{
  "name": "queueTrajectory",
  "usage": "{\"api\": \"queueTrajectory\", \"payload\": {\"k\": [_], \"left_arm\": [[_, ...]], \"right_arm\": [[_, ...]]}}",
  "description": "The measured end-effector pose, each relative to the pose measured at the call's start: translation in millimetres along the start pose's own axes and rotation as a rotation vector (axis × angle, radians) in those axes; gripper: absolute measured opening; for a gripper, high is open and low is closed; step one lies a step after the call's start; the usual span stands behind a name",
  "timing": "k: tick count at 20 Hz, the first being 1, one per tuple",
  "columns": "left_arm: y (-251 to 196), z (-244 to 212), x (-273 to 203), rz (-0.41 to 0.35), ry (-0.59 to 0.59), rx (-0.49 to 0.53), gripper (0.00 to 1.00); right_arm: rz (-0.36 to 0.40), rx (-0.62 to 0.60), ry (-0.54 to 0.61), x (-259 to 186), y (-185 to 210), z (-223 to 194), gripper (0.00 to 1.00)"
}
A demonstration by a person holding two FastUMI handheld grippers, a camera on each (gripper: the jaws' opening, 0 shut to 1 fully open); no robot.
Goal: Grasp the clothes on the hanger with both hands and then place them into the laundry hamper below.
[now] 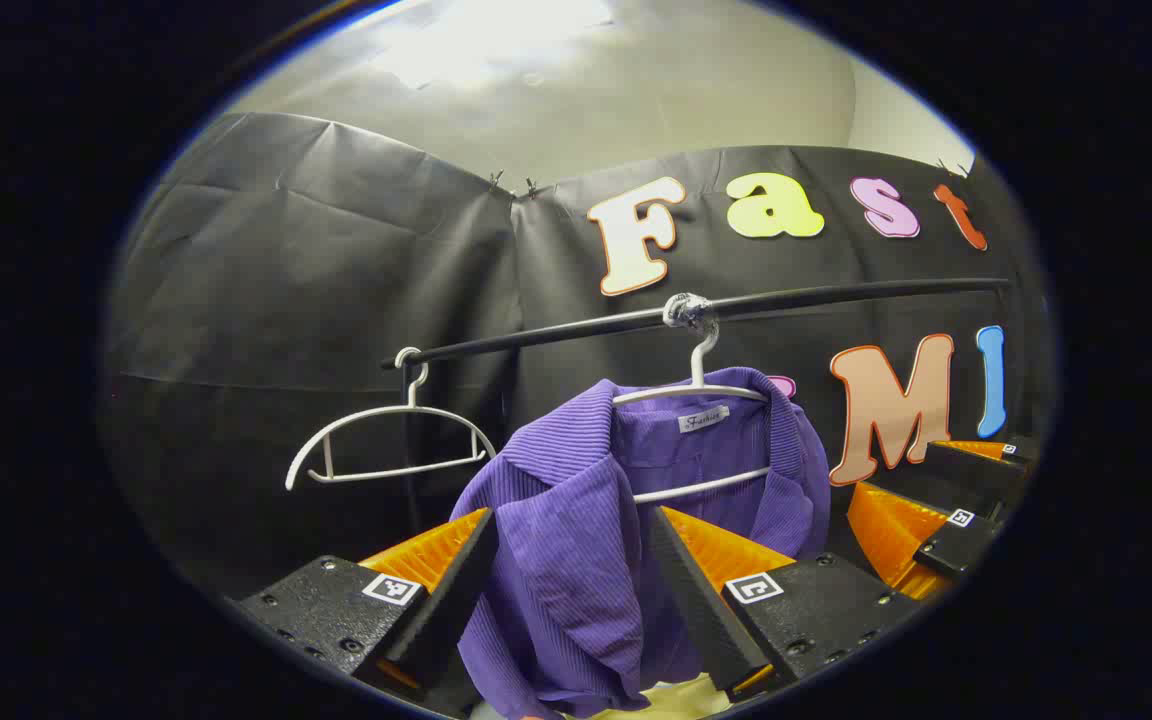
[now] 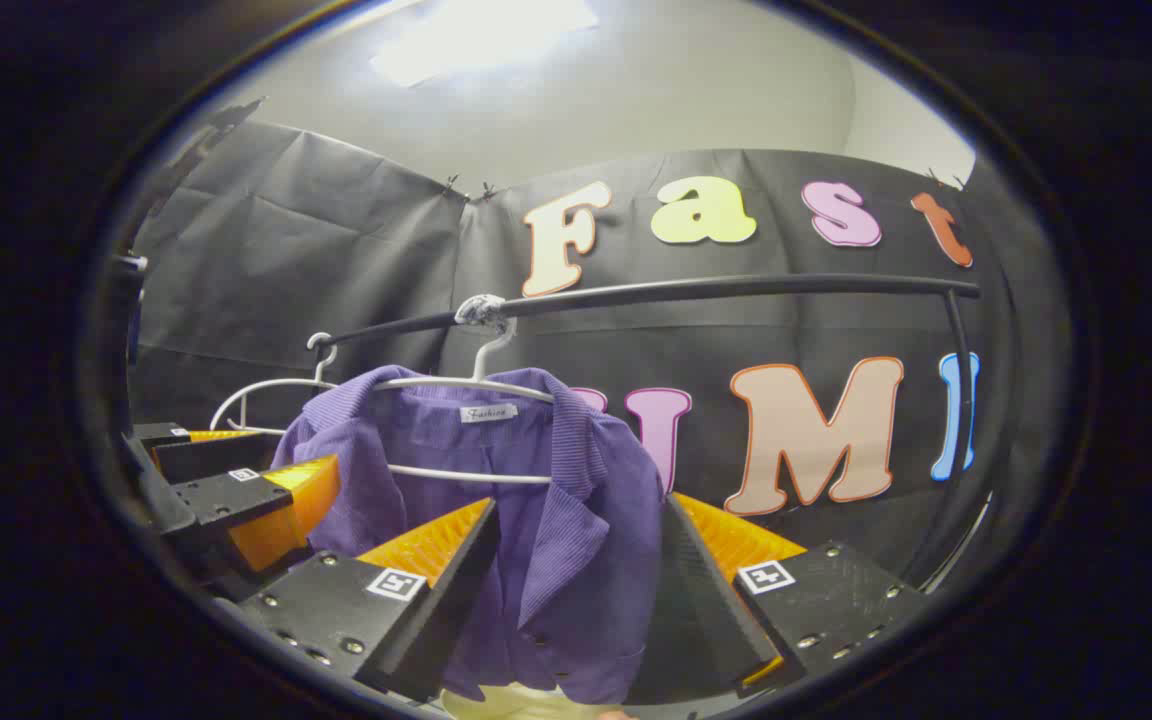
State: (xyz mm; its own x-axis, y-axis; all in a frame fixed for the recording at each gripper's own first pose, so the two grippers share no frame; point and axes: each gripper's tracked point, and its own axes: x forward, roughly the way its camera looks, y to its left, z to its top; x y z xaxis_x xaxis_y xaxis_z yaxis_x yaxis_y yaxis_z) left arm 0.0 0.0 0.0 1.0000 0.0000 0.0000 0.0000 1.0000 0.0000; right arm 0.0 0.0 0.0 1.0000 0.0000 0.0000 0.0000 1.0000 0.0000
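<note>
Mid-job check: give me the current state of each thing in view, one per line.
Purple ribbed shirt: hanging on its hanger, front open.
White wire hanger carrying it: hooked on the black rail.
Second white hanger: bare, on the rail.
Left gripper: open, straddling the shirt's one side.
Right gripper: open, straddling the other.

A purple shirt point(image 1: 586, 560), finely ribbed in thin lines, is hanging from a black rail point(image 1: 736, 305) on a white hanger point(image 1: 698, 385), and a small white tag point(image 1: 704, 420) is showing inside its collar. Further along the rail from the shirt, a second hanger point(image 1: 386, 445) is hanging bare, also white. Under the shirt's hem something pale yellow point(image 1: 671, 700) is peeking out, too little of it showing to name.
</note>
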Motion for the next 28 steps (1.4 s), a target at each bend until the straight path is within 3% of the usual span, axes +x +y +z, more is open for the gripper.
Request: {"api": "queueTrajectory", "payload": {"k": [28], "left_arm": [[-5, -51, 19, 0.046, 0.107, 0.03, 0.95]], "right_arm": [[0.034, 0.002, -0.013, 22, 3, -5, 0.98]]}}
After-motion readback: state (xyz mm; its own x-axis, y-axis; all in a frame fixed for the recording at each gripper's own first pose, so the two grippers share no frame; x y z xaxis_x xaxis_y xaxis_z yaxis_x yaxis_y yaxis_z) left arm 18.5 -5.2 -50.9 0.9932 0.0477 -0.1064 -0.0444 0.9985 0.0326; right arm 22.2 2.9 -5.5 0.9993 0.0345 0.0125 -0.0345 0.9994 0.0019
